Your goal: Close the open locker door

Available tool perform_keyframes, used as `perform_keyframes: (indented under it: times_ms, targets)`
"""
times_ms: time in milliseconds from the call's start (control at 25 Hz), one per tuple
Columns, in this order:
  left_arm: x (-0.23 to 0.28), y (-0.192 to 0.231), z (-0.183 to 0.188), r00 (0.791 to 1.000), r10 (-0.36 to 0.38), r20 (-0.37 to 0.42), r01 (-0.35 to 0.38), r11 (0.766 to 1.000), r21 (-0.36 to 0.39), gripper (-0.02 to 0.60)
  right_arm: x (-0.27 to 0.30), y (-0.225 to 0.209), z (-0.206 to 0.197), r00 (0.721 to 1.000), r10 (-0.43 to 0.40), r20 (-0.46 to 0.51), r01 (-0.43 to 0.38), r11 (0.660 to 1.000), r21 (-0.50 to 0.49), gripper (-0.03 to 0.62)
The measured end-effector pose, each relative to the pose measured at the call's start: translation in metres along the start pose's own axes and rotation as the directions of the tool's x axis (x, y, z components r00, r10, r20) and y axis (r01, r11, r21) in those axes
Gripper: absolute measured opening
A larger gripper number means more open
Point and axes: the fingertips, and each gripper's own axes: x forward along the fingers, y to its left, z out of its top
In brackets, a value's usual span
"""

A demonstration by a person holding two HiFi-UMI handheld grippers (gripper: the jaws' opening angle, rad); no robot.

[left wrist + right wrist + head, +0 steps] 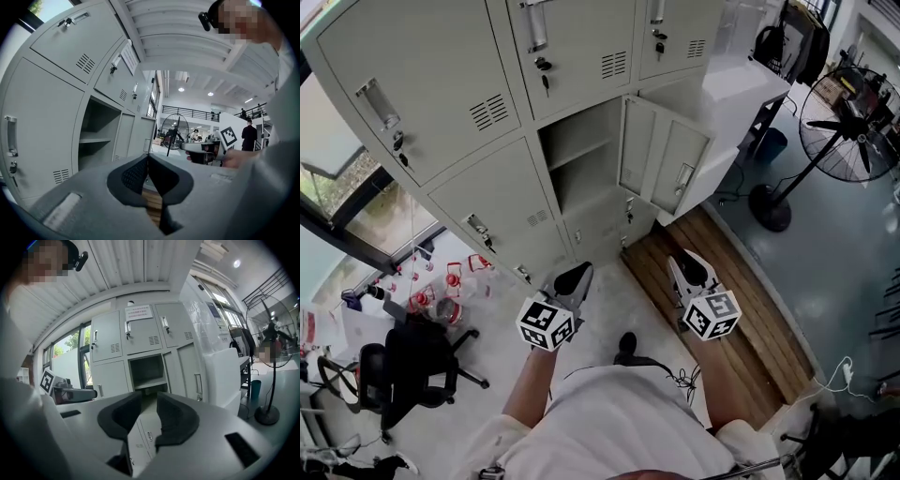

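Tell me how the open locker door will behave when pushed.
The door is probably stiff sheet metal, unlikely to flex. Hinged beside the compartment, it should swing shut lightly. Its smooth paint may be slippery.

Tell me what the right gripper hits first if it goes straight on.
Likely the open compartment or the closed door just beneath it: the right gripper lines up with them, left of the open door. Nothing nearer shows; depth is unclear.
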Motion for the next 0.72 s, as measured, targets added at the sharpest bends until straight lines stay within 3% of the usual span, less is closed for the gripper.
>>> perform_keyframes:
  times_ms: [480, 720]
  targets:
    - [0.090, 0.015, 0.009, 0.998, 0.062, -0.004, -0.062, 0.998, 0.010, 0.015, 0.060, -0.092, 0.014, 0.998, 0.065, -0.003, -0.064, 0.997, 0.042, 0.087]
    - [0.115, 0.022, 0.005, 0.997, 0.071, -0.007, -0.071, 0.997, -0.008, 0.015, 0.081, -0.118, 0.014, 0.997, 0.072, -0.015, -0.071, 0.995, 0.064, 0.089]
